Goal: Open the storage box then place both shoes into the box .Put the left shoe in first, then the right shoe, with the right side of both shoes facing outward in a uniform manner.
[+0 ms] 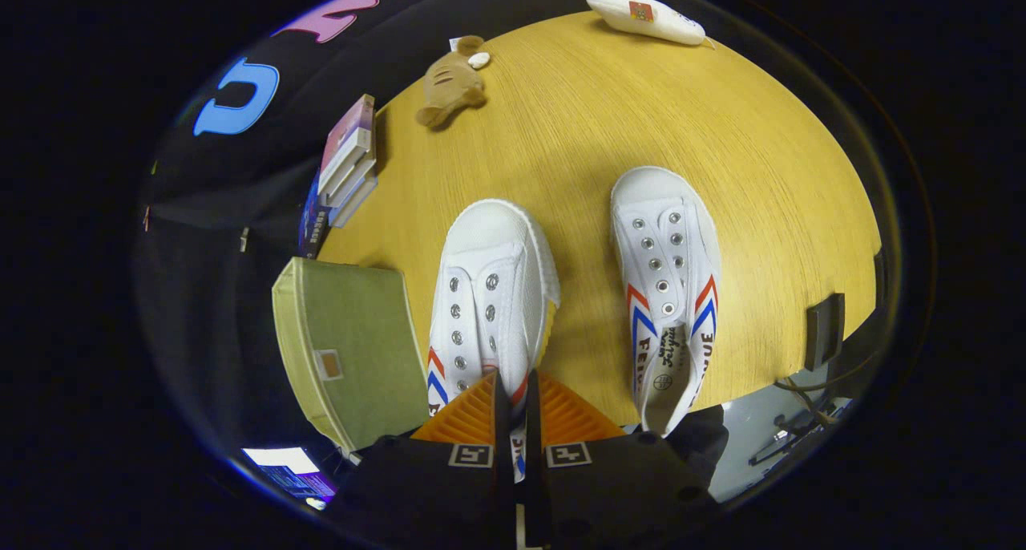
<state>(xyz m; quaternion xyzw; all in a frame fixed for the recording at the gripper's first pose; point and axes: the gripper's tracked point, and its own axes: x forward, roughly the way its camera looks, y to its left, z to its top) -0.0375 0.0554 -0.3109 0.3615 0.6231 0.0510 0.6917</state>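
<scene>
While the round wooden counter [609, 117] carries everything here, the largest thing on it is the green storage box [353, 341], which sits at the counter's near edge, off to the left of the tool's fingers, with its lid shut and a small pale patch on the top face. Next in size are the two white canvas shoes with red and blue stripes on their sides. The left-hand shoe [489, 293] lies just beside the box, toe pointing away, and its heel end runs down between the fingers. The right-hand shoe [665, 285] lies apart from it on the bare wood, also toe away, its opening at the near edge of the counter. The tool [513, 398] is nearly closed, and its two fingers pinch the rear part of the left-hand shoe, a narrow strip of the shoe's fabric showing in the slit between them. Beyond the box, a small stack of books [346, 165] rests at the counter's left rim. Farther off, a brown plush toy [450, 85] lies near the far edge, and a white pouch-like object [645, 17] lies at the far rim, well apart from the shoes.
</scene>
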